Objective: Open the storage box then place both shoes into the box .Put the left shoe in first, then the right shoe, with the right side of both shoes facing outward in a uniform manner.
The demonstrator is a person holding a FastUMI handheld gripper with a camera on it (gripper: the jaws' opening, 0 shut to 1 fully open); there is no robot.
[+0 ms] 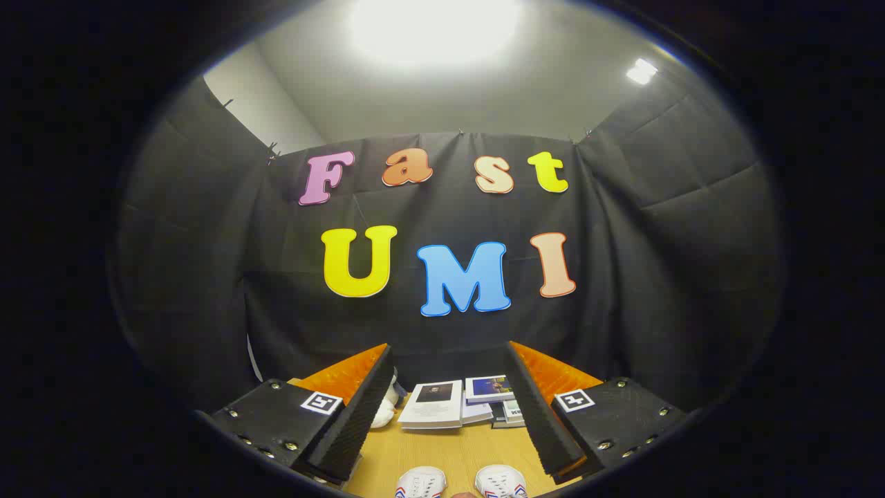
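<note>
My jaws (449, 408) stand wide open, holding nothing. Both shoes (460, 482) sit at six o'clock, toes showing between the fingers, so I judge I must tip down; books (432, 404) lie ahead on the table (449, 453).

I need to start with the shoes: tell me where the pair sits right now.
In the gripper view, the two white shoes sit side by side on the wooden table, between the open fingers of the hand-held gripper and nearer than the stack of books.
</note>
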